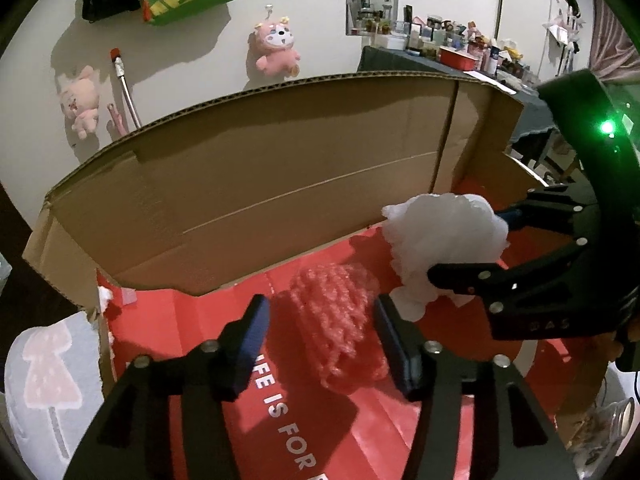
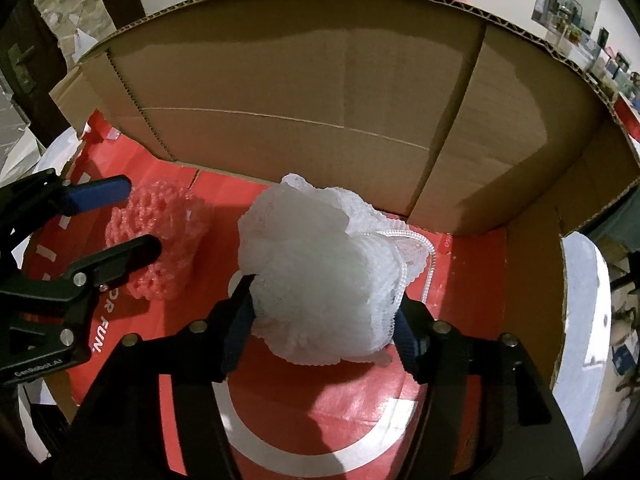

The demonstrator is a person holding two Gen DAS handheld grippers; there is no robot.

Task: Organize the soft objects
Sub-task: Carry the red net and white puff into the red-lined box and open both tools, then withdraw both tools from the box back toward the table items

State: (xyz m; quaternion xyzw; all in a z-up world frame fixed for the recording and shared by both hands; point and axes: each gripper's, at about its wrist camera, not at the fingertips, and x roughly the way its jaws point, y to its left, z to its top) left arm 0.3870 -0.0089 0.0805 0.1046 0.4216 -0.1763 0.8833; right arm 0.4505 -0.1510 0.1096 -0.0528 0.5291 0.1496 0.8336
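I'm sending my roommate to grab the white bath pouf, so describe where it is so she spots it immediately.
Look inside the open cardboard box with the red floor. Two netted bundles sit there; the white bath pouf is the fluffy one with a white cord, beside the pink foam net.

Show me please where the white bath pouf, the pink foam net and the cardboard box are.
white bath pouf (image 2: 320,272): right wrist view, middle of its mesh ball.
pink foam net (image 1: 340,324): left wrist view, middle of its mesh.
cardboard box (image 2: 304,92): right wrist view, inside of its back wall.
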